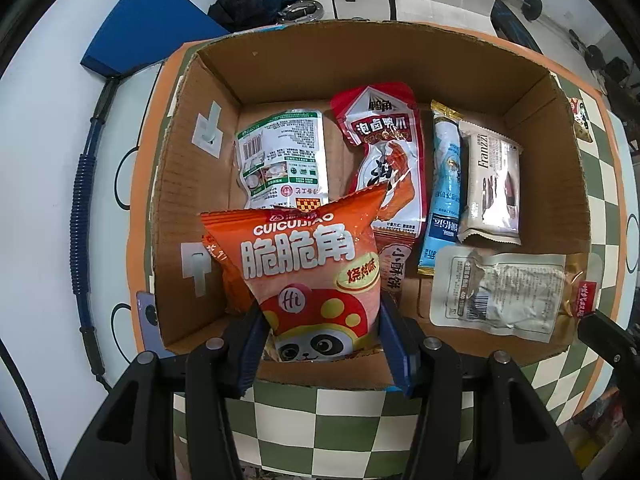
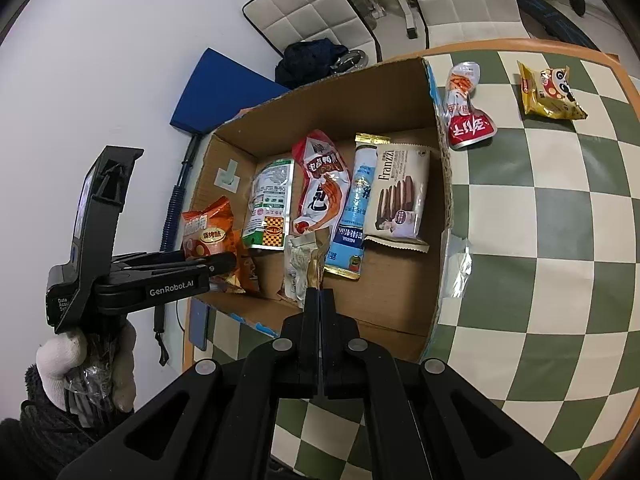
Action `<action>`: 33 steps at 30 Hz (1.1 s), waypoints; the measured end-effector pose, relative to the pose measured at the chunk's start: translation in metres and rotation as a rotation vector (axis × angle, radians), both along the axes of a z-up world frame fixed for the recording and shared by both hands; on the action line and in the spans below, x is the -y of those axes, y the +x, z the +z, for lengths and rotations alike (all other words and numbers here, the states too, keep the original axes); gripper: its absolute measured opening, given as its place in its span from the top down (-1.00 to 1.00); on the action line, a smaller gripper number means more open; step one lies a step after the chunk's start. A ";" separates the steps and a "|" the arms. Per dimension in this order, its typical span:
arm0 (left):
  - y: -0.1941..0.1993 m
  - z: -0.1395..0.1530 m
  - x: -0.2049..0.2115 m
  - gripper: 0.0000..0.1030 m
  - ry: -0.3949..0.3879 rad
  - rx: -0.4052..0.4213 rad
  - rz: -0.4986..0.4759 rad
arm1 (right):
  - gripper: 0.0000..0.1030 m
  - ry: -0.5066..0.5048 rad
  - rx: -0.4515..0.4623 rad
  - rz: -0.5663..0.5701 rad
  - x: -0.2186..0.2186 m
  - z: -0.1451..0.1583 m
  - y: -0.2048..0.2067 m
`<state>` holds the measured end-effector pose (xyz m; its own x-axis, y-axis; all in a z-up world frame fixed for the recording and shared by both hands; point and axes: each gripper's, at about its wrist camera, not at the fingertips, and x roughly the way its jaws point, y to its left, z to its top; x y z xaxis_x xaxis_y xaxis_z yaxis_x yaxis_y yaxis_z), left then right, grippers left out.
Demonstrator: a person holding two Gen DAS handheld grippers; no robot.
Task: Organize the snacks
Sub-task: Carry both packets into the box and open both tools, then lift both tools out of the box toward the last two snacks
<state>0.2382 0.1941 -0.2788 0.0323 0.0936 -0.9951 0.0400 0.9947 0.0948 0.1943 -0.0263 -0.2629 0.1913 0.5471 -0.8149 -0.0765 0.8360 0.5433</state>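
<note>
An open cardboard box (image 1: 404,60) (image 2: 352,92) sits on the checkered table. My left gripper (image 1: 320,344) is shut on an orange chip bag (image 1: 312,272) (image 2: 208,232) and holds it upright inside the box at its near left. My right gripper (image 2: 320,296) is shut on the edge of a clear and gold vacuum pack (image 2: 306,266) (image 1: 504,292) in the box's near part. Lying in the box are a green-white pouch (image 1: 284,160), a red pouch (image 1: 384,152), a blue stick pack (image 1: 444,192) and a Franzzi wafer pack (image 1: 494,188).
On the table right of the box lie a red-white pouch (image 2: 466,106) and a yellow panda bag (image 2: 550,90). A blue pad (image 2: 224,88) and a blue spring bar (image 1: 82,208) lie on the white floor left of the table. White chairs stand behind.
</note>
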 end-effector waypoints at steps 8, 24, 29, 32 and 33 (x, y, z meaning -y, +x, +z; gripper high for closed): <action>0.003 -0.010 -0.009 -0.22 0.000 -0.023 0.011 | 0.91 -0.024 -0.109 0.002 -0.008 -0.024 0.007; -0.013 0.047 -0.009 -0.78 -0.024 0.130 0.020 | -0.73 -0.376 0.004 -0.020 -0.027 0.023 0.003; -0.027 0.072 -0.012 -0.85 -0.057 0.181 0.035 | -0.81 -0.440 0.054 -0.037 -0.032 0.049 -0.007; -0.037 0.083 -0.012 -0.85 -0.066 0.204 0.039 | -0.84 -0.463 0.085 -0.048 -0.035 0.062 -0.015; -0.040 0.085 -0.013 -0.85 -0.067 0.209 0.040 | -0.85 -0.460 0.094 -0.051 -0.036 0.067 -0.019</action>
